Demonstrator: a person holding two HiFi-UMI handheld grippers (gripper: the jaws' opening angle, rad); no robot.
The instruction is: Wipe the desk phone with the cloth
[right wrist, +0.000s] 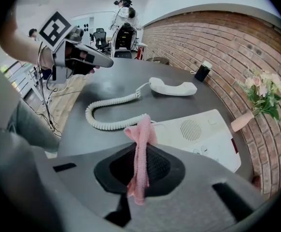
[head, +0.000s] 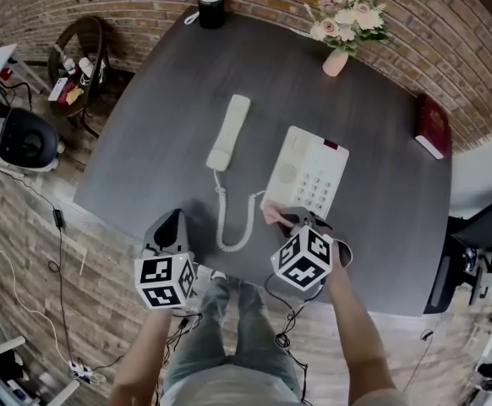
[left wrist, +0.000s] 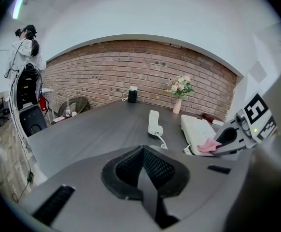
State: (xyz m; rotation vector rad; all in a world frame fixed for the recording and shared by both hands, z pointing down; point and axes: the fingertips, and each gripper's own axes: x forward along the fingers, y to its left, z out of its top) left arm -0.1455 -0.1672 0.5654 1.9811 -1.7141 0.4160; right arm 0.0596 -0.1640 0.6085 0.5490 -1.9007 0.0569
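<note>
Right gripper (right wrist: 140,167): jaws closed on the cloth (right wrist: 141,146). The pink cloth is pinched as a thin bunched strip. One end sticks out past the jaw tips and the other hangs back over the gripper body.

Left gripper (left wrist: 143,170): jaws pressed together, nothing between them. It sits at the near edge of the desk (head: 381,142), left of the cord (head: 233,227) and well apart from the phone (head: 307,172).

Cloth position: in the head view the front tuft sits at the phone's near left corner, where the cord joins the base. The left gripper view shows it over that corner's edge. Whether it presses on the plastic I cannot tell.

Phone: white base lying flat, keypad on its right half, round speaker grille on its left half. The handset (head: 229,132) is off the cradle and lies on the desk left of the base. The coiled cord loops from it towards the near edge and back to the base.

Far side of desk: black speaker (head: 211,7) at the back edge, a pink vase (head: 336,61) with flowers right of it, and a red book (head: 433,125) at the right edge. All are well apart from the phone.
</note>
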